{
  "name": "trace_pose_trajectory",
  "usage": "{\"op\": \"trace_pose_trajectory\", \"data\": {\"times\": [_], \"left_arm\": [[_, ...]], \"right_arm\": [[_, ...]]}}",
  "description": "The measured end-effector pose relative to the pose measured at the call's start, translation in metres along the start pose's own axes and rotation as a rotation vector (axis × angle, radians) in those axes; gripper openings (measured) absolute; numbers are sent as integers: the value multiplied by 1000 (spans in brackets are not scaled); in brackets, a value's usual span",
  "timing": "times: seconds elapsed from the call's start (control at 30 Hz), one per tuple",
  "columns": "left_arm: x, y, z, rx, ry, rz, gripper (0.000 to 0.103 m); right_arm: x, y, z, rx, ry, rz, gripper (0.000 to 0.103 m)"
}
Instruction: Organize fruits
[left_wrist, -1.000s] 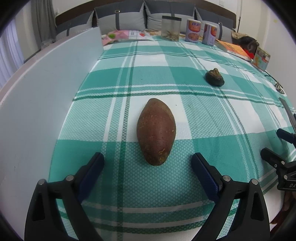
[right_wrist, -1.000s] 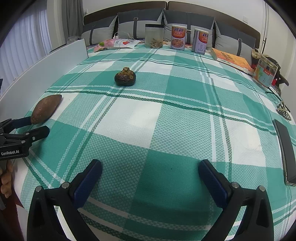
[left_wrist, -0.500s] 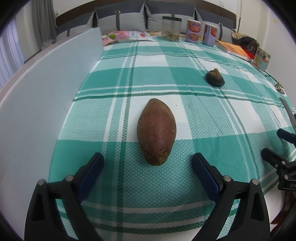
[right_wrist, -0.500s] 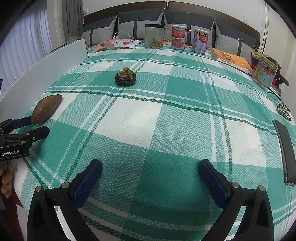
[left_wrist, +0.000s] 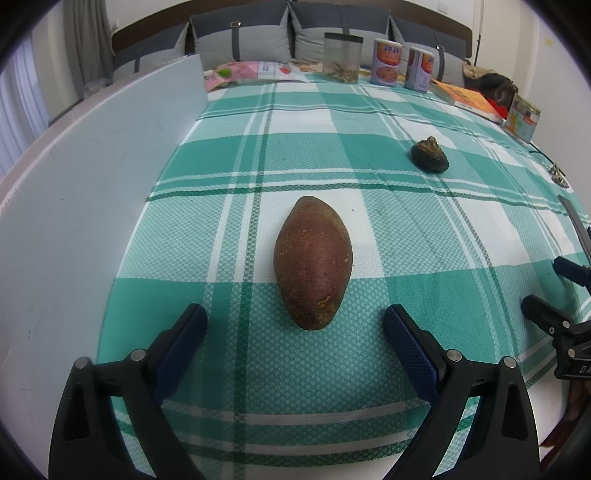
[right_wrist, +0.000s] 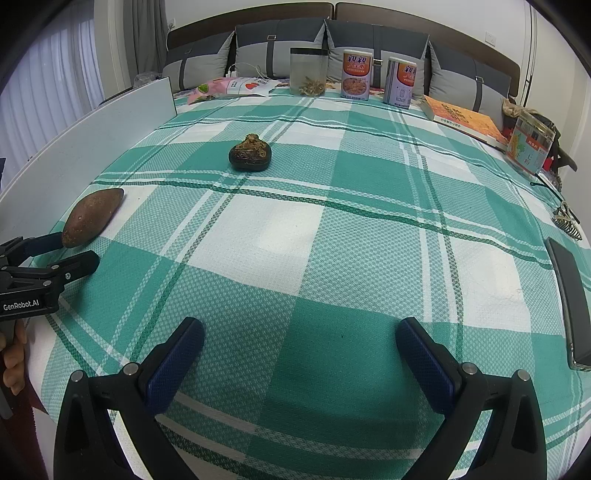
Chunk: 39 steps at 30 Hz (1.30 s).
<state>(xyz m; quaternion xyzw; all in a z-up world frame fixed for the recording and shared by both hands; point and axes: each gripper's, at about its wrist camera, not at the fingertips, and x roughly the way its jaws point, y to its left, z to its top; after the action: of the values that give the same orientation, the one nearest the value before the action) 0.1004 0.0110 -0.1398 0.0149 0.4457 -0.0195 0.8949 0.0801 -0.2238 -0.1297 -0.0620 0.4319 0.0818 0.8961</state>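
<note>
The left gripper (left_wrist: 295, 325) stands wide open and holds nothing, its two blue-padded fingers (left_wrist: 183, 334) spread to either side of the near tip of a reddish-brown sweet potato (left_wrist: 313, 263). The sweet potato lies lengthwise on the green-and-white checked cloth (left_wrist: 388, 118), its long axis running straight away from the gripper, so the fingers would meet its narrower width rather than its length; that alignment looks deliberate, a line-up for a grasp. Neither finger touches it, and the tips are level with its near end rather than around its middle, so the gripper would probably need to go further forward before it closes

To the sweet potato's left a white board (left_wrist: 92, 192) stands on edge along the cloth; the left finger has room between board and sweet potato

The right gripper (right_wrist: 299, 339) is likewise wide open and empty, hovering over a bare patch of cloth well apart from both items, as if it waits its turn. Ahead of it and to its left sits a small dark, knobbly fruit (right_wrist: 250, 153), possibly a water chestnut, though it is hard to tell. A jar (right_wrist: 308, 72), two cans (right_wrist: 356, 75), a book (right_wrist: 465, 120) and a phone (right_wrist: 569, 295) line the far and right edges. No bowl or tray for the sorting is visible, so where the fruits should go cannot be told
</note>
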Motion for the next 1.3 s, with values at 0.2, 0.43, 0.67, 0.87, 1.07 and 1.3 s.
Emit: {"op": "trace_pose_trajectory", "data": {"times": [0.2,0.43,0.67,0.87,1.07,1.3], "left_arm": [[0,7,9,9,63,-59,98],[-7,35,20,-104,96,-243,95],[8,-1,42,52,108,-174,54],[11,5,40,36,86,-137,40],[-3,26,35,-80,76,-196,39],[-30,40,38,-169,68,-277,39]], "right_arm": [[0,0,0,0,0,0,103],[0,0,0,1,1,2,103],[4,0,12,-18,58,30,103],[14,14,79,-68,40,115,101],[69,36,143,-40,82,149,80],[80,48,153,-72,130,148,41]]}}
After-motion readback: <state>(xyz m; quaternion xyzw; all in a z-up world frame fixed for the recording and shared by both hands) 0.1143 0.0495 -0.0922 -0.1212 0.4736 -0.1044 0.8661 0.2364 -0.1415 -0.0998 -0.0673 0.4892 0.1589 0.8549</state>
